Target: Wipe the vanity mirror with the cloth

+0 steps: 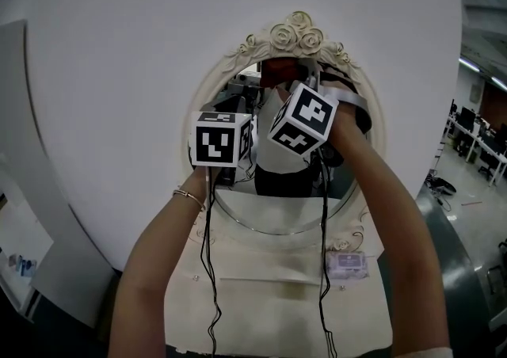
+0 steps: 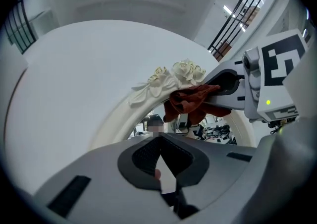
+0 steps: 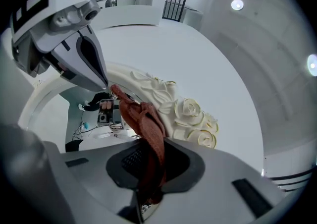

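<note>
Up high, right hand-held gripper [image 3: 151, 171] pinching the rust-red cloth [image 3: 142, 119] at the top edge of the vanity mirror [image 1: 277, 214], just under carved roses [image 1: 295, 35], left hand-held gripper [image 2: 159, 161] pressed together, empty.

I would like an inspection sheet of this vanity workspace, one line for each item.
Surface: cream vanity top.
Job's things: oval mirror in cream rose-carved frame; reddish-brown cloth at its top edge.
Clutter: small pale packet on the vanity top.
Grippers: right tongs shut on the cloth; left tongs shut, empty.
Cables: black cables hang down from both tongs.
Surroundings: white wall; desks at right.
</note>
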{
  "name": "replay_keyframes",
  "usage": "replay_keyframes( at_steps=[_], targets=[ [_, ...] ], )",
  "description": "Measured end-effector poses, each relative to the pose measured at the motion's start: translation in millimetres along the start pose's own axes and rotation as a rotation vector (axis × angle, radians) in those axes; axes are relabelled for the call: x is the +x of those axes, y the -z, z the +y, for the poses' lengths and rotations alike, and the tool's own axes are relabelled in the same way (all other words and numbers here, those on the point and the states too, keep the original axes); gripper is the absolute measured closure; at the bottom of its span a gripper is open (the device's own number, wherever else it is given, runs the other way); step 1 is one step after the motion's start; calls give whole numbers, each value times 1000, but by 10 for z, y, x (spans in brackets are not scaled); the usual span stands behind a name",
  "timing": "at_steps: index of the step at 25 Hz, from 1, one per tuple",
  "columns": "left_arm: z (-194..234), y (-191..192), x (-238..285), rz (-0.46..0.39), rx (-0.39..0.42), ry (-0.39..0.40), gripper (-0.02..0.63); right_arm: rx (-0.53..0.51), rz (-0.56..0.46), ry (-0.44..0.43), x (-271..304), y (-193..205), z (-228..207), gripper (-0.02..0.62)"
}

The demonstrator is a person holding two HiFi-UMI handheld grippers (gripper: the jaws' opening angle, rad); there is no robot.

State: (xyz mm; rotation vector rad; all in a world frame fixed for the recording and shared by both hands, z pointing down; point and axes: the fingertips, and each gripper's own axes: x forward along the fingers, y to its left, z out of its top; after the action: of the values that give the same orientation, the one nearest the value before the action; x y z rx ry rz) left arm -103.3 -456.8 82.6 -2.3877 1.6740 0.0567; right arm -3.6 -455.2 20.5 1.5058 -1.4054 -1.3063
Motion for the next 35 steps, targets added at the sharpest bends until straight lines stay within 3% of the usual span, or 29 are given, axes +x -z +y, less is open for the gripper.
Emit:
replay_keyframes(
  at_steps=[11, 17, 35],
  targets=[
    [-81, 453, -16, 31, -1, 12, 600, 2, 4, -63, -9, 60, 449, 534],
    [-150, 958, -22, 110, -45, 17, 600, 0, 21, -119, -48, 173, 833, 534],
    [-414, 2239, -315, 238, -60, 30, 600, 40, 47, -291, -313, 365, 2125, 534]
  ],
)
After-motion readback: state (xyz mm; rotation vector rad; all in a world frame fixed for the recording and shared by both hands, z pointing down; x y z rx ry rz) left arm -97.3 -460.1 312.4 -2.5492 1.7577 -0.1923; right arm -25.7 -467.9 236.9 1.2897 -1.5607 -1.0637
